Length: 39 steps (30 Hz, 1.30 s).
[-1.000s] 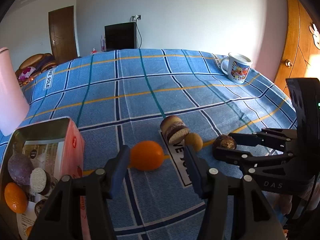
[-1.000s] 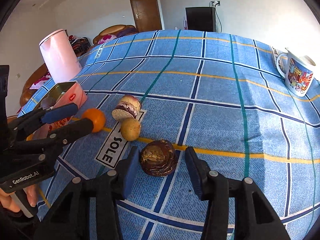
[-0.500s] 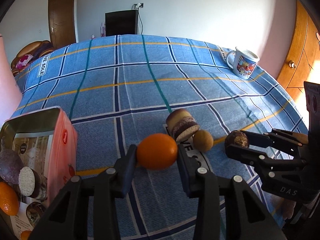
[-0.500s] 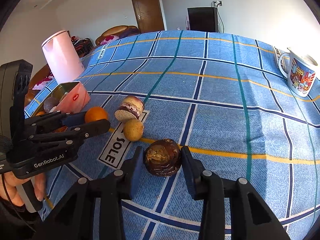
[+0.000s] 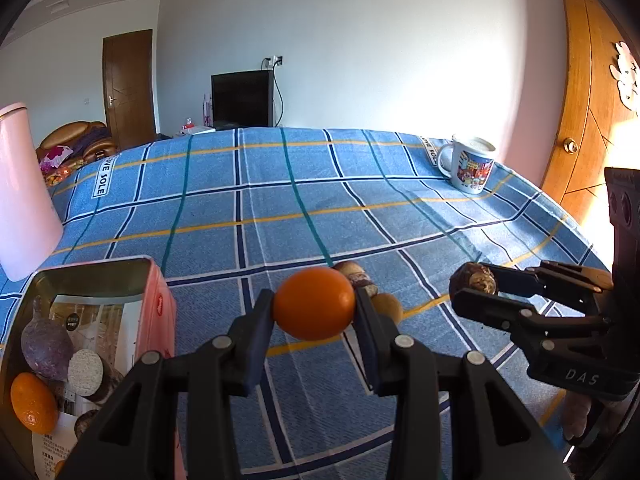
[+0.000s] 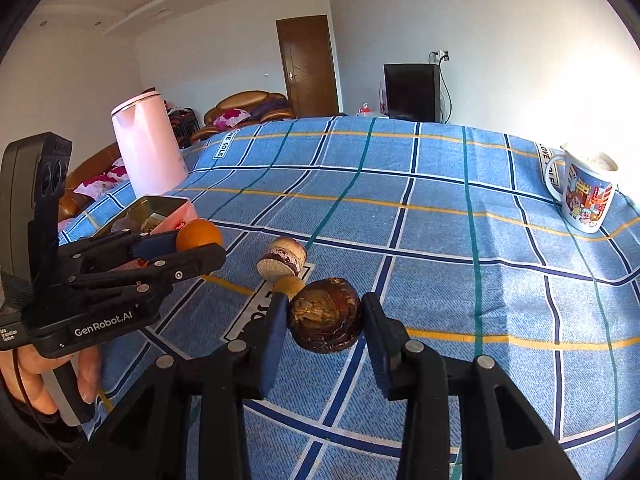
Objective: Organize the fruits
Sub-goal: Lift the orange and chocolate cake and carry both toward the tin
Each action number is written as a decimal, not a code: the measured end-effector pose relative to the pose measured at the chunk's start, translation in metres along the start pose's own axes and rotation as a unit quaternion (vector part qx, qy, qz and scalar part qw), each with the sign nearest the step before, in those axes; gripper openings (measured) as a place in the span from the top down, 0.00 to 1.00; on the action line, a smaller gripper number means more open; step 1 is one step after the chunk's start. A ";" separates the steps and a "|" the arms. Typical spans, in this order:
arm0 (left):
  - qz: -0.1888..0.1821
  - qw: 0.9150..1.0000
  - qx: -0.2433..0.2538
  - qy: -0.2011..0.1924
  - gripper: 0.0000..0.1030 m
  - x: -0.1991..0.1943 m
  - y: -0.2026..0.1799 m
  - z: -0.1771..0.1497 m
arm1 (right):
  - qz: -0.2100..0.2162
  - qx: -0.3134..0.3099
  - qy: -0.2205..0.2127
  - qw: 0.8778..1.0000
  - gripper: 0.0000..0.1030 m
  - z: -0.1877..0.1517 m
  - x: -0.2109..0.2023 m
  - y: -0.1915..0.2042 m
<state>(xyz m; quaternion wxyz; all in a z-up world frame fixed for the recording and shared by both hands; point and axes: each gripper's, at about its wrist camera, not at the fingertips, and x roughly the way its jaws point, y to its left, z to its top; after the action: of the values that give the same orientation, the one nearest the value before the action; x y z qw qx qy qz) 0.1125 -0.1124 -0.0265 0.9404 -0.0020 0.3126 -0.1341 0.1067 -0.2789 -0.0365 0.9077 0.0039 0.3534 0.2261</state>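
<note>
Orange (image 5: 314,303) lies long axis crosswise, clamped in the left gripper (image 5: 312,312).

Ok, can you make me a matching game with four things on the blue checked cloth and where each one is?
Things:
1. round orange fruit
2. dark brown wrinkly fruit
3. white cartoon mug
4. small tan round fruit

Places:
A. lying on the cloth, nobody holding it
B. between the fingers of the left hand-held gripper
C. standing at the far right edge of the cloth
D. between the fingers of the right hand-held gripper

Pairs: 1-B, 2-D, 3-C, 4-A
</note>
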 end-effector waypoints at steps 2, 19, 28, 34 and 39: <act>0.002 1.000 0.000 -0.009 0.60 -0.003 0.000 0.000 | -0.001 -0.002 -0.008 1.000 0.62 0.000 -0.002 0.001; 0.021 0.998 0.008 -0.067 0.60 -0.023 -0.003 -0.003 | -0.016 -0.015 -0.087 0.996 0.62 -0.003 -0.032 0.006; 0.027 0.996 0.010 -0.086 0.60 -0.030 -0.004 -0.004 | -0.020 -0.023 -0.113 0.993 0.62 -0.005 -0.042 0.009; 0.030 0.995 0.012 -0.099 0.60 -0.034 -0.004 -0.005 | -0.021 -0.026 -0.125 0.992 0.62 -0.006 -0.046 0.010; 0.032 0.993 0.012 -0.109 0.60 -0.038 -0.005 -0.006 | -0.022 -0.029 -0.135 0.990 0.62 -0.007 -0.049 0.010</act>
<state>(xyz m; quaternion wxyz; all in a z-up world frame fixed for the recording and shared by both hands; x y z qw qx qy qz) 0.0785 -0.1074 -0.0088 0.9726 0.0050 0.2064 -0.1071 0.0663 -0.2911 -0.0086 0.9516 0.0005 0.2209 0.2136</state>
